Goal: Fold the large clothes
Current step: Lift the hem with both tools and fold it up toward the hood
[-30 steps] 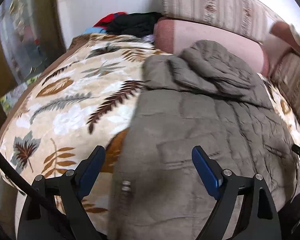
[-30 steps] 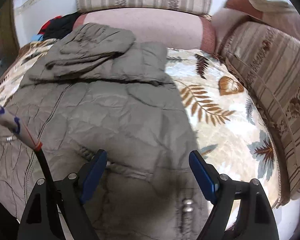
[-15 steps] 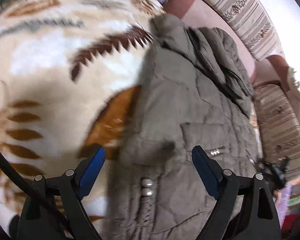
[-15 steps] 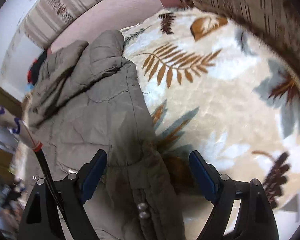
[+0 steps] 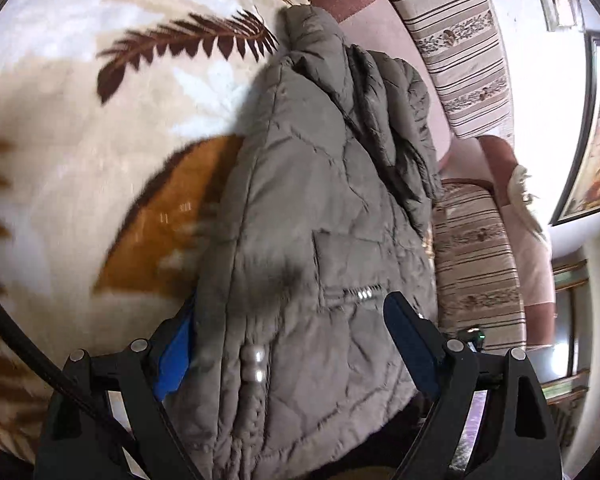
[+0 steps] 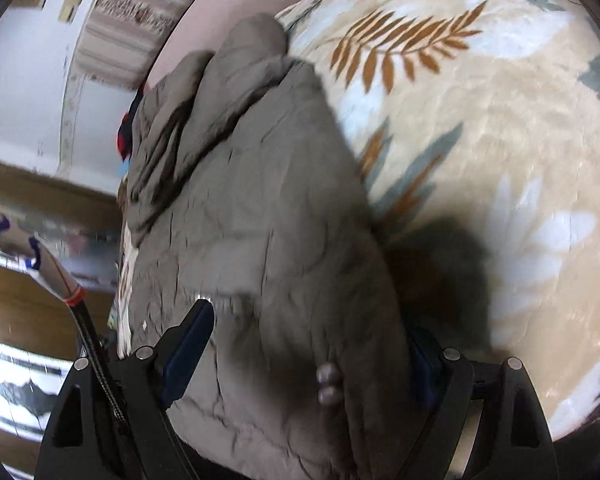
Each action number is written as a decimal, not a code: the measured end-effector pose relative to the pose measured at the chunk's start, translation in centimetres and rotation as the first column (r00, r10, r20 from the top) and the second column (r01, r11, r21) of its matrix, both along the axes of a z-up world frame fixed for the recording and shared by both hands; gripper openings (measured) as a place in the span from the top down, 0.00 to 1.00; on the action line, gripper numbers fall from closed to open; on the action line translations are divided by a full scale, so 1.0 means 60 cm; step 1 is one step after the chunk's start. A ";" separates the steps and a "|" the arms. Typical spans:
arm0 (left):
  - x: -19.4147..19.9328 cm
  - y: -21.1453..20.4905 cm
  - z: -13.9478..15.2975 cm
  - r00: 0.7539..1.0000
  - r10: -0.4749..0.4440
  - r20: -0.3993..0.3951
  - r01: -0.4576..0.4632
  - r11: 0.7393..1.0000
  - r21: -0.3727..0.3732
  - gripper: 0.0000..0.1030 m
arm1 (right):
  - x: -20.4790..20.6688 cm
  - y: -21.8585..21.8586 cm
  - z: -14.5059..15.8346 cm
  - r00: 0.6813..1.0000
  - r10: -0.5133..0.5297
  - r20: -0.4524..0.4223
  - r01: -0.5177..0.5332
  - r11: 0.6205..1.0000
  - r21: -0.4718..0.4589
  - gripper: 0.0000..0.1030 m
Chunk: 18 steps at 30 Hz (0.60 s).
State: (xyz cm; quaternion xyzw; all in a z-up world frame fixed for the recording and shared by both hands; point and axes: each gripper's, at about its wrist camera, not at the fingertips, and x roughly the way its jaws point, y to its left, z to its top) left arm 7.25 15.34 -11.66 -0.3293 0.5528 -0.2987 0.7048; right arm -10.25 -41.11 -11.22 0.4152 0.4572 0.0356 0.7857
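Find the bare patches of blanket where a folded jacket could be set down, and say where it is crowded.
Bare blanket lies left of the jacket in the left wrist view, and more to its right in the right wrist view. It is crowded along the cushions behind the jacket, and at the near hem, where both grippers, left and right, straddle it.

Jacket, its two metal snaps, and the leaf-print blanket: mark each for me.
jacket (image 5: 320, 200), left wrist view, quilted front panel.
metal snaps (image 6: 327, 383), right wrist view, between the pair at the hem.
leaf-print blanket (image 6: 500, 120), right wrist view, bare patch right of the jacket.
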 end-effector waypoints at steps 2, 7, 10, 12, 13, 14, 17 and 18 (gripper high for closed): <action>-0.021 0.001 -0.004 1.000 -0.004 -0.009 0.004 1.000 -0.026 0.16 | -0.009 0.011 -0.002 1.000 0.025 0.001 -0.025 1.000 0.018 0.13; -0.077 -0.014 -0.005 1.000 -0.021 0.015 0.022 0.998 -0.052 0.15 | -0.025 0.033 -0.020 0.997 0.079 0.024 -0.081 0.991 0.106 0.13; -0.102 -0.043 -0.007 0.997 -0.072 0.025 0.073 0.995 -0.063 0.15 | -0.031 0.047 -0.028 0.993 0.102 0.057 -0.110 0.982 0.157 0.13; -0.112 -0.065 -0.002 0.994 -0.095 0.054 0.095 0.995 0.005 0.15 | -0.037 0.049 -0.030 0.992 0.100 0.075 -0.112 0.977 0.182 0.13; -0.117 -0.078 0.004 0.992 -0.103 0.074 0.100 0.994 0.042 0.15 | -0.040 0.050 -0.031 0.992 0.098 0.084 -0.113 0.974 0.195 0.13; -0.118 -0.084 0.008 0.991 -0.108 0.081 0.103 0.993 0.055 0.15 | -0.041 0.049 -0.032 0.991 0.096 0.093 -0.114 0.971 0.211 0.13; -0.125 -0.104 0.017 0.987 -0.131 0.095 0.122 0.988 0.094 0.14 | -0.055 0.054 -0.034 0.985 0.116 0.124 -0.145 0.957 0.252 0.15; -0.128 -0.109 0.020 0.986 -0.135 0.097 0.124 0.986 0.110 0.14 | -0.057 0.061 -0.032 0.983 0.127 0.133 -0.158 0.954 0.256 0.16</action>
